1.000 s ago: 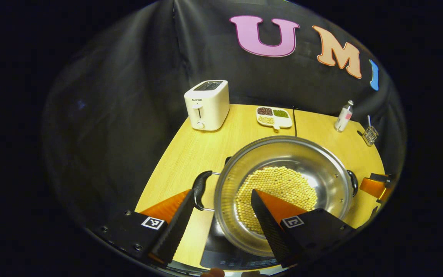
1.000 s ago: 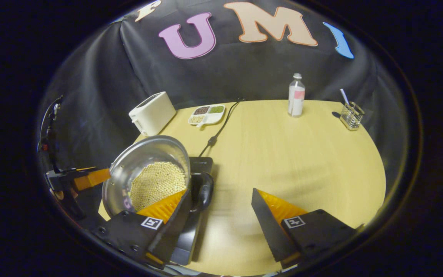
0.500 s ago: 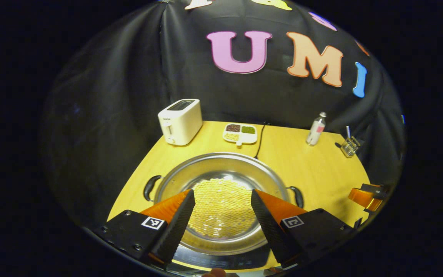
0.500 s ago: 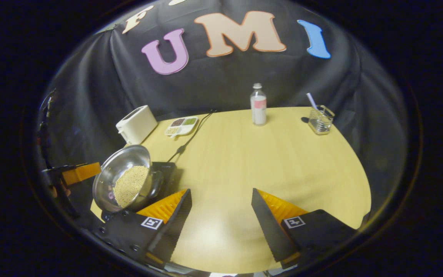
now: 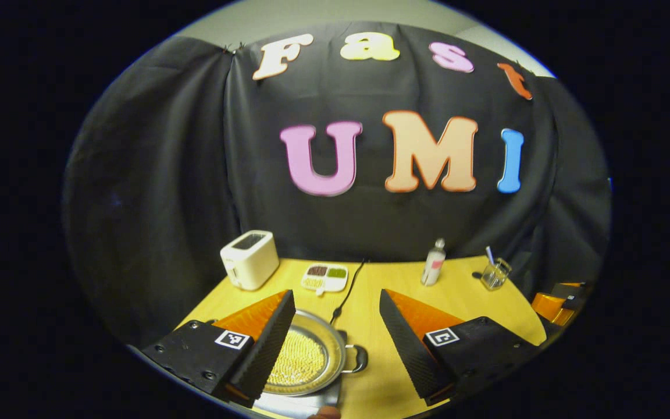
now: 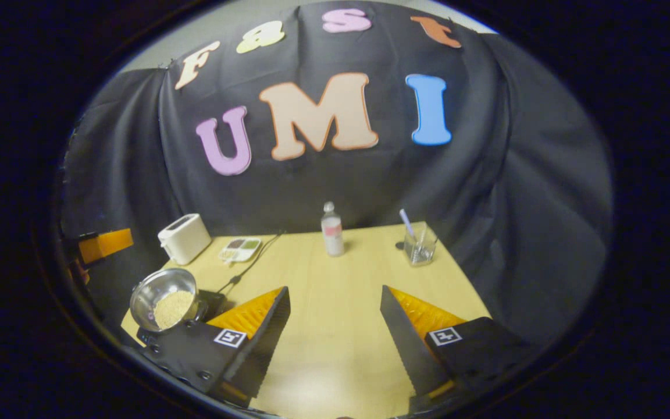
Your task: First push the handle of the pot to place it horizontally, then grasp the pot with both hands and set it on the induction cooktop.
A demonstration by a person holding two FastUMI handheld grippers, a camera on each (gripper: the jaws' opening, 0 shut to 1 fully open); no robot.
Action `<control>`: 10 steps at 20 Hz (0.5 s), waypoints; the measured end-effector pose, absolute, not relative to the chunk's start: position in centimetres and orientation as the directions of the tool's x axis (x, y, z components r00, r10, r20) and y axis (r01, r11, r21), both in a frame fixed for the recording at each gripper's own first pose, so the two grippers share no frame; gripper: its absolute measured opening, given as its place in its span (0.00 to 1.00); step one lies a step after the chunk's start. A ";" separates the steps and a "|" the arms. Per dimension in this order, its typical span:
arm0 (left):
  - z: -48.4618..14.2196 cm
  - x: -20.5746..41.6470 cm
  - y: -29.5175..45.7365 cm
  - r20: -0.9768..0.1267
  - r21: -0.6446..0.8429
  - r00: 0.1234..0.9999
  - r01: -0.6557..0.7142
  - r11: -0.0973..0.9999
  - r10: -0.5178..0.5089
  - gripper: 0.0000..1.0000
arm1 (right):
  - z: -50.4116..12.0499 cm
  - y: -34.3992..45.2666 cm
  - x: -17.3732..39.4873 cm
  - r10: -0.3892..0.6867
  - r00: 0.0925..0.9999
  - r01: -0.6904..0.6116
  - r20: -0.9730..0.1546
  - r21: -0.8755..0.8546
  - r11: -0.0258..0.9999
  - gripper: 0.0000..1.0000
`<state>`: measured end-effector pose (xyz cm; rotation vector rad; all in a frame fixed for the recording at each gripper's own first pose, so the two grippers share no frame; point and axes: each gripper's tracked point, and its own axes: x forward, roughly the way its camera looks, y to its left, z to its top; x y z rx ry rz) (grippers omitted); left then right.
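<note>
Sitting on the cooktop (image 5: 306, 402) already, the pot (image 5: 306, 364) showed at bottom centre of the left gripper view, partly behind the left gripper (image 5: 335, 343). That gripper's fingers stood well apart with nothing between them, and it hung above and back from the pot. One side handle (image 5: 359, 358) poked out to frame right of the rim; the other was hidden behind the finger, so I judged the handle line roughly side to side in that view but couldn't confirm it.

In the right gripper view the pot (image 6: 163, 298) was small at lower left, well apart from the right gripper (image 6: 335, 337), whose fingers were also spread wide and holding nothing. Left gripper was clearly the nearer one; its body showed orange at the far left edge there.

Contents: the pot held a flat layer of pale yellow beans (image 5: 299, 364), level, none spilled that I could see. A divided dish (image 5: 324, 277) at the back of the table (image 5: 381, 384) carried dark, green and pale portions in separate compartments. A clear cup (image 6: 419, 247) held a straw.

My read: placement looked done, and both tools were clear of the pot.
</note>
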<state>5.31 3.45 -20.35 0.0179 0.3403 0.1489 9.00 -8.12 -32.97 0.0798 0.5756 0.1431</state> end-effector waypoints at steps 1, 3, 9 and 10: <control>-18.4 5.6 2.5 -0.283 0.039 0.948 -0.138 0.990 0.143 0.94 | -30.8 -8.8 9.7 0.152 0.858 -0.117 -0.491 0.101 0.988 0.94; -15.2 6.1 1.1 -0.198 0.054 0.970 -0.133 0.990 0.141 0.96 | -26.3 -9.7 10.9 0.144 0.909 -0.124 -0.391 0.077 0.989 0.94; -7.3 5.8 -2.7 -0.032 0.042 0.994 -0.106 0.994 0.107 0.94 | -14.8 -9.1 11.5 0.174 0.970 -0.168 -0.168 0.047 0.985 0.97; -6.5 5.4 -2.9 -0.018 0.033 0.994 -0.104 0.994 0.105 0.96 | -13.4 -9.1 11.4 0.178 0.974 -0.173 -0.141 0.050 0.984 0.97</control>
